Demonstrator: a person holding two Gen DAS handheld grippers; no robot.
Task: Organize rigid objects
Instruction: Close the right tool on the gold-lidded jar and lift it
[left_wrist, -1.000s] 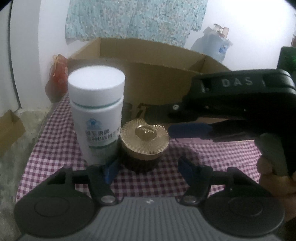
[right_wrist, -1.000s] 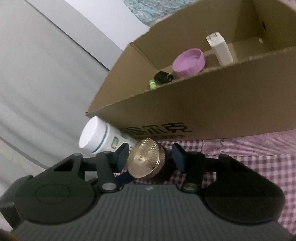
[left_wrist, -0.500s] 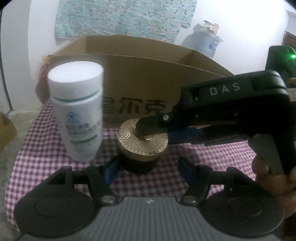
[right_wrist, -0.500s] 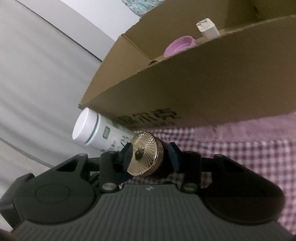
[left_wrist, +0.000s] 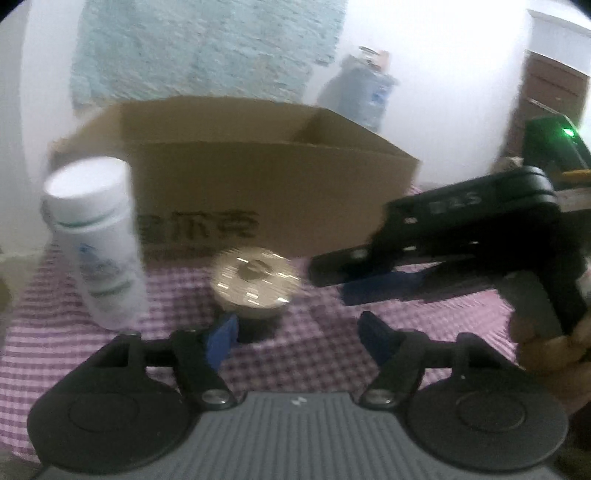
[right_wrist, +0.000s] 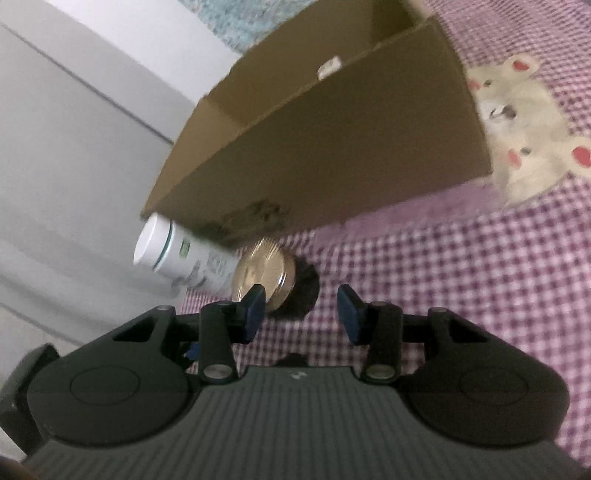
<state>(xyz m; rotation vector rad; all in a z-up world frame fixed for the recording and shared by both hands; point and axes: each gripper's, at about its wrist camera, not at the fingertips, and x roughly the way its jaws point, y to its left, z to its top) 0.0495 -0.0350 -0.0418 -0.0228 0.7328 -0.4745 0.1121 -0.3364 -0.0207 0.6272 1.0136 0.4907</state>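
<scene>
Left wrist view, blurred: left gripper jaws wide apart, have just been opening further, nothing pressed between them. Gold-lidded jar stands on the checked cloth just ahead of the left blue pad, not gripped; whether that pad touches the jar's dark base, cannot tell. White bottle upright to the jar's left, just beside it, a small gap visible. Cardboard box behind both, open top. Right gripper comes in from the right, held by a hand; its fingers end near the jar's right side, apart from it.

Right wrist view, tilted: right gripper jaws moderately apart, empty gap over checked cloth. Gold-lidded jar sits ahead and left of the gap, partly behind the left pad, outside the grip. White bottle further left, beside the jar. Cardboard box beyond, a small white item inside. A cartoon animal patch on the cloth to the box's right.
</scene>
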